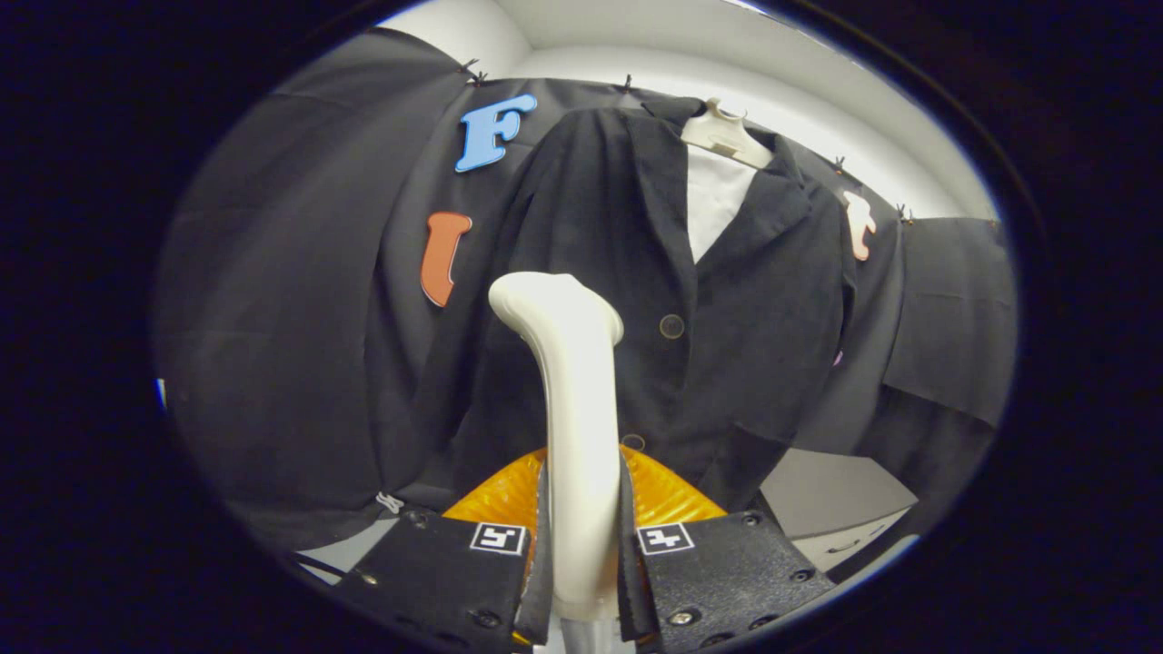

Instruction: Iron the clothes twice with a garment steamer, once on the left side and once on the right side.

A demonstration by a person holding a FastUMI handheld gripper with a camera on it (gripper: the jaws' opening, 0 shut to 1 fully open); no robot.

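We have the hand-held gripper clamped narrow on the steamer, both fingers pressing the sides of its pale handle low down, so the tool stands steady and its head is free to meet the cloth. An orange part of the steamer bulges just behind the fingers; we cannot tell what it does.

The steamer's long axis runs up and away from the fingers, nearly upright, then bends at the top: the rounded head tips left and toward the jacket. We judge the head is near the cloth or just touching it, on the jacket's left half as we look, left of the upper button.

The jacket hangs on a pale hanger against the booth's dark wall, front facing us, a white shirt showing between the lapels. Hung this way it drops flat, which suits long strokes down each front panel.

A pale surface shows low at the far right, below the jacket's hem
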